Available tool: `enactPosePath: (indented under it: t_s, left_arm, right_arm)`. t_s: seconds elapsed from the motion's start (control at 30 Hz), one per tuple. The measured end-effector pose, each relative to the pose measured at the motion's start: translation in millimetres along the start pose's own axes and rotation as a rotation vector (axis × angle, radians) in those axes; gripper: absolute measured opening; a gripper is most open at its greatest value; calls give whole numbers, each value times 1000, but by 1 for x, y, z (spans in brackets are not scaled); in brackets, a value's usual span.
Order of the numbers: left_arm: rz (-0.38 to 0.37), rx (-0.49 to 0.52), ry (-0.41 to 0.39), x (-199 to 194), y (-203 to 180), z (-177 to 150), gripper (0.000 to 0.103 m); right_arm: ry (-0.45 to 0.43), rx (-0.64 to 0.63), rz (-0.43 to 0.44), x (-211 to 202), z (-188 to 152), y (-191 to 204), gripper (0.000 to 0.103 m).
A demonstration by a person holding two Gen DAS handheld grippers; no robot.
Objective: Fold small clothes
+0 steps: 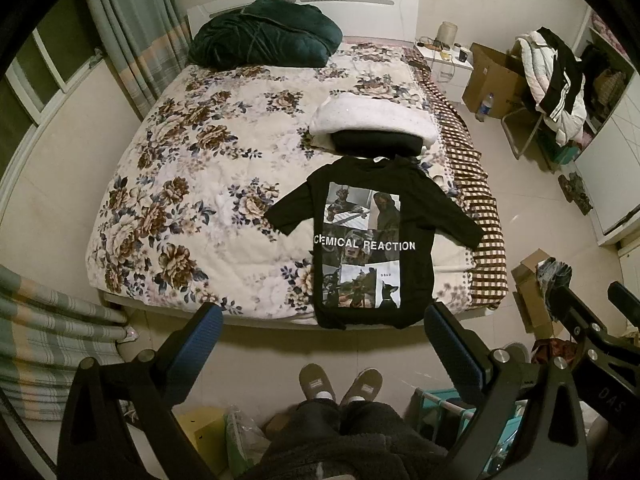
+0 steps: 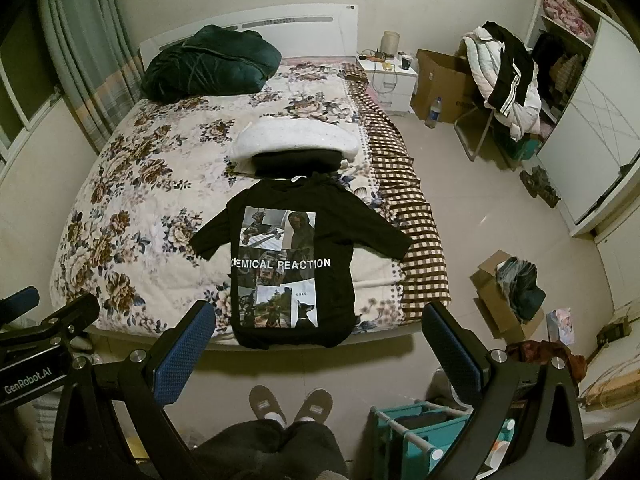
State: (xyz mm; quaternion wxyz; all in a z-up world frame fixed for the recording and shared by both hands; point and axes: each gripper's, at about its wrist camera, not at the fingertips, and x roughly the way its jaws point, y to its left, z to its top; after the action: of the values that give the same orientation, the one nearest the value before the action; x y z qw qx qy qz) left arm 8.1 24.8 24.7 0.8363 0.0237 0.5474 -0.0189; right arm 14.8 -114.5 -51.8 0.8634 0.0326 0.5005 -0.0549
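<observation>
Both grippers, left gripper [image 1: 324,344] and right gripper [image 2: 320,340], hang wide open, holding nothing. Black T-shirt [image 1: 372,248] hangs over the bed [image 1: 168,184] edge at mid-frame; a pull there could slide it off.

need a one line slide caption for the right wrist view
Both open grippers, right and left, held above a black printed t-shirt spread flat on the floral bed, before folding.
</observation>
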Motion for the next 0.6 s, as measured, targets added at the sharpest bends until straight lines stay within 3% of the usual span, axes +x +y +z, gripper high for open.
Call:
enactPosePath:
  t_s: [0.17, 0.3, 0.43, 0.6]
  left_arm:
    - [-5, 8, 7, 0, 0, 3, 103]
    - [16, 18, -4, 16, 1, 15, 103]
    - [57, 17, -30, 57, -2, 45, 103]
    - [101, 20, -7, 134, -27, 76, 103]
  right_arm:
    - [20, 16, -2, 4, -11, 2, 103]
    - [38, 63, -13, 34, -3, -4, 103]
    - [63, 120, -30, 80, 19, -12, 103]
    - [93, 237, -23, 153, 35, -39, 103]
